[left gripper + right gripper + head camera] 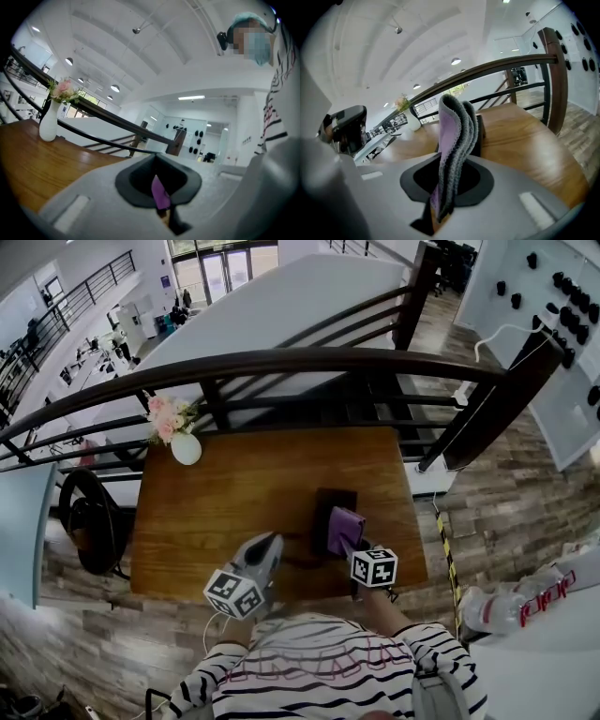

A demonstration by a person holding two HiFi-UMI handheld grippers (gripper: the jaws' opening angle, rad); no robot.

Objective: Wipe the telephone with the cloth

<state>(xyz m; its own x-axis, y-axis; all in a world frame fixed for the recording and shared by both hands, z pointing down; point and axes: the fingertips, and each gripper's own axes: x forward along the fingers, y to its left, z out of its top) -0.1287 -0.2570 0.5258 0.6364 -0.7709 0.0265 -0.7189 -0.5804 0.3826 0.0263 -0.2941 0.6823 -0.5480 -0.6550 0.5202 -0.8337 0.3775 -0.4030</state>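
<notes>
A dark telephone [328, 502] lies on the wooden table [234, 493], right of the middle. My right gripper [350, 546] is shut on a folded purple and grey cloth [345, 527], which rests on the phone's near right part. In the right gripper view the cloth [454, 140] stands up from the jaws and hides most of the telephone [480, 133]. My left gripper [273, 541] hovers over the table's near edge, left of the phone and apart from it. Its jaws are nearly together with nothing in them; a purple sliver of cloth [161, 193] shows through the slit.
A white vase of pink flowers [185, 446] stands at the table's far left corner. A dark wooden railing [281, 362] curves behind the table. A black chair [89, 517] sits left of it. A plastic bottle [506, 606] lies at the lower right.
</notes>
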